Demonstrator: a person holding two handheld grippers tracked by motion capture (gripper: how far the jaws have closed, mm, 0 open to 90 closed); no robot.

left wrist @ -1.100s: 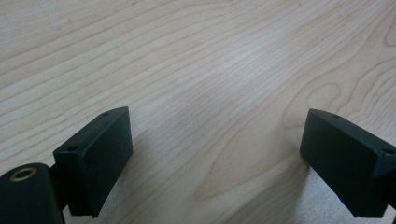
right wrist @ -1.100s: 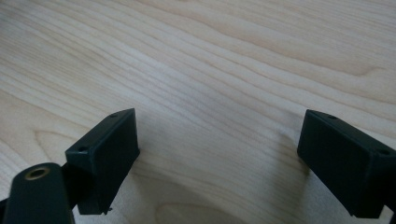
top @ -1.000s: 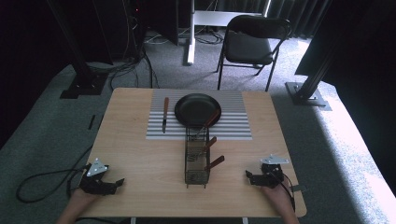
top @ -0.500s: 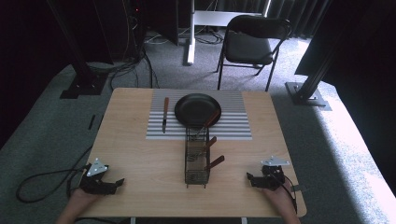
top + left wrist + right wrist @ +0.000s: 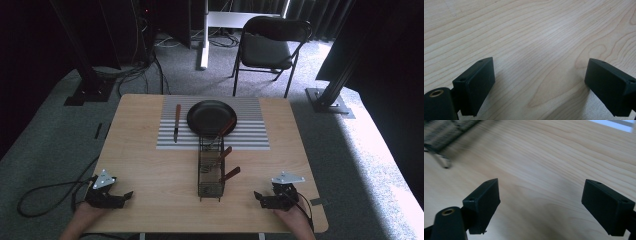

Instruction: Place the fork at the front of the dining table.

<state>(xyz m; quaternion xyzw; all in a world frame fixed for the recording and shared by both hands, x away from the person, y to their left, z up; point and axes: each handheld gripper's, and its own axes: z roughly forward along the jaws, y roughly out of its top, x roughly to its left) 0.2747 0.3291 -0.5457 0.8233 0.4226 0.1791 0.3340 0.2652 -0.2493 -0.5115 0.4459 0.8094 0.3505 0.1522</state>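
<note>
nothing started yet imo: both grippers, left [image 5: 125, 195] and right [image 5: 257, 196], sit spread wide and empty, cutlery still in the rack [image 5: 210, 172], knife [image 5: 176, 121] beside plate [image 5: 211, 117]

Looks like a lab/studio: grey carpet [image 5: 350, 165], black curtains [image 5: 30, 60], rig posts [image 5: 332, 75], floor cables [image 5: 125, 75], folding chair [image 5: 267, 47], lone desk [image 5: 145, 165].

Pale matt wood-grain table [image 5: 544, 37]; black wire-mesh metal basket [image 5: 210, 172]; matt black plate [image 5: 210, 116].

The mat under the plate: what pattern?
Grey and white stripes on the mat, clearest in the high view.
</note>
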